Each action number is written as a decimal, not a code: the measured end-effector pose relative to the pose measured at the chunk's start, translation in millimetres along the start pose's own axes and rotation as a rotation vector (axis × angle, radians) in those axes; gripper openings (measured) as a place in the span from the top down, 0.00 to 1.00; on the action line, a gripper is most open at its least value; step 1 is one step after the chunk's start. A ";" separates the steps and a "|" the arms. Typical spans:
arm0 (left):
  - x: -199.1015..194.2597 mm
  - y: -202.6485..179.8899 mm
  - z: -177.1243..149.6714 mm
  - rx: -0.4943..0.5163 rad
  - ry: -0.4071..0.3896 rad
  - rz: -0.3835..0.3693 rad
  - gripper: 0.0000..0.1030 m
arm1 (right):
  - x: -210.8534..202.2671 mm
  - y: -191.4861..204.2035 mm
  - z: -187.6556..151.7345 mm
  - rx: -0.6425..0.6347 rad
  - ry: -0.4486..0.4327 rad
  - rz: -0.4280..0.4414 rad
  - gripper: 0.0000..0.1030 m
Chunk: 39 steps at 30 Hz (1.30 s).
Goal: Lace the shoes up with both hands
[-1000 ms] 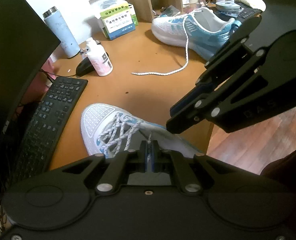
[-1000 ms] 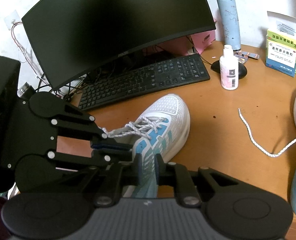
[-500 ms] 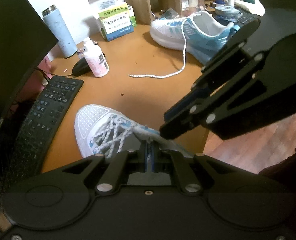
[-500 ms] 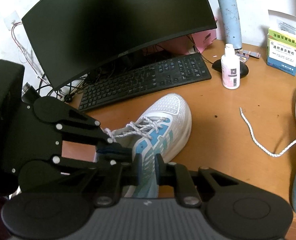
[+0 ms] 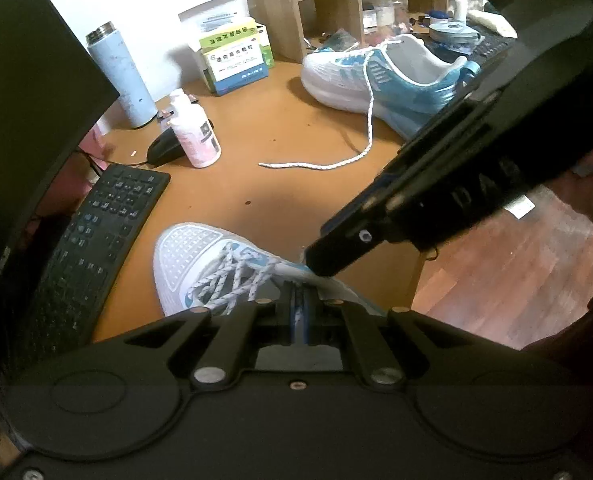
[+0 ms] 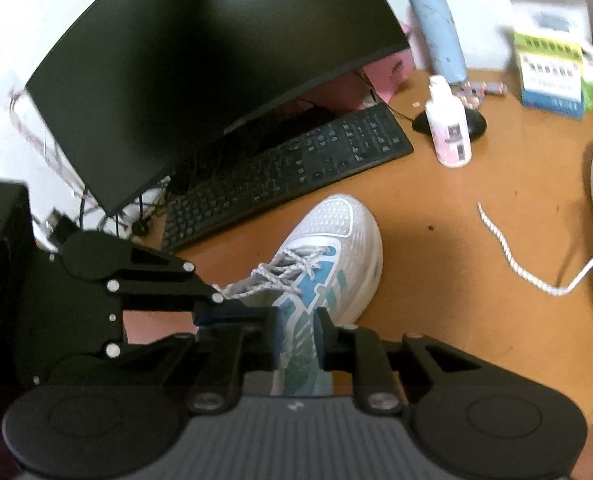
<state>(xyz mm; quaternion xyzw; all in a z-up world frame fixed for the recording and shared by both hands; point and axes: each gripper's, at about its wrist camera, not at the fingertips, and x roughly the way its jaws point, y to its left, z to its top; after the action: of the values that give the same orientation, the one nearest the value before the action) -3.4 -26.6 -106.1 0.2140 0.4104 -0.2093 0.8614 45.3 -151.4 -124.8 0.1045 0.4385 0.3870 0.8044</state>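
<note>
Lacing on the near shoe looks mostly done; I judge tying remains, and the far shoe trails one loose lace. Near shoe sits beside the keyboard, long axis and toe pointing toward it. Left tool is closed on a lace end. Right tool straddles the shoe's side, jaws just opening.

White-and-blue laced shoe lies at the desk's near edge, toe toward the keyboard; second shoe lies well apart, its lace trailing loose.
</note>
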 end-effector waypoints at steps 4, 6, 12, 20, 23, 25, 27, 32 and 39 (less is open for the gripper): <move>-0.4 -0.5 0.1 0.005 -0.002 -0.002 0.99 | 3.3 -8.6 1.8 0.092 -0.007 0.043 0.82; -0.5 -0.9 0.3 0.008 -0.003 -0.001 0.99 | 5.1 -11.7 1.9 0.132 -0.010 0.058 0.82; -1.3 -0.8 -0.7 0.007 -0.004 0.001 0.99 | 12.4 -27.6 -0.2 0.293 -0.015 0.123 0.87; -3.6 -1.7 -2.3 -0.007 -0.011 0.014 0.99 | 20.1 -62.9 -19.7 0.624 -0.044 0.258 0.92; -5.4 -2.4 -2.5 -0.013 -0.017 0.017 0.99 | 21.8 -72.6 -26.7 0.714 -0.053 0.290 0.92; -5.9 -3.2 -2.3 -0.012 -0.017 0.022 0.99 | 21.5 -72.2 -27.4 0.718 -0.057 0.289 0.92; -6.1 -3.5 -2.6 -0.015 -0.018 0.027 0.99 | 20.9 -70.4 -25.8 0.710 -0.057 0.284 0.92; -11.1 -6.5 -3.3 -0.013 -0.028 0.052 0.92 | 12.8 -63.2 -23.5 0.640 -0.097 0.259 0.98; -31.3 -9.7 -8.5 -0.006 -0.048 0.090 0.77 | -20.6 -62.7 -12.8 0.552 -0.209 0.167 0.98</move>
<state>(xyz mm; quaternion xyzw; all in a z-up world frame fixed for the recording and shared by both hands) -31.8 -24.1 -88.0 0.2244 0.3801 -0.1742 0.8802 62.0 -210.9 -151.3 0.3943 0.4317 0.3052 0.7517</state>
